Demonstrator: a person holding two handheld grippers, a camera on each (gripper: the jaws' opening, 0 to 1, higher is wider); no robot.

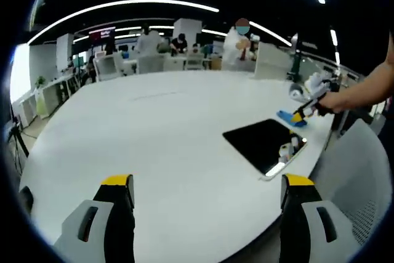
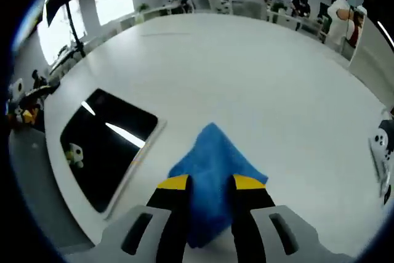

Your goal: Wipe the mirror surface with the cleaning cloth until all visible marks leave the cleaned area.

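Room: open office, wide white table (image 2: 258,72).
Cloth (image 2: 212,170): soft, light; lower centre, beside mirror (image 2: 108,143).
Right hand-held gripper (image 2: 211,183): seemingly pinching cloth's edge.
Left hand-held gripper (image 1: 207,184): spread, empty.

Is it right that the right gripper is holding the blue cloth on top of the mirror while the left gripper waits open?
Not quite. The right gripper holds the blue cloth on the white table beside the mirror, not on it, as the right gripper view shows. The left gripper does wait open.
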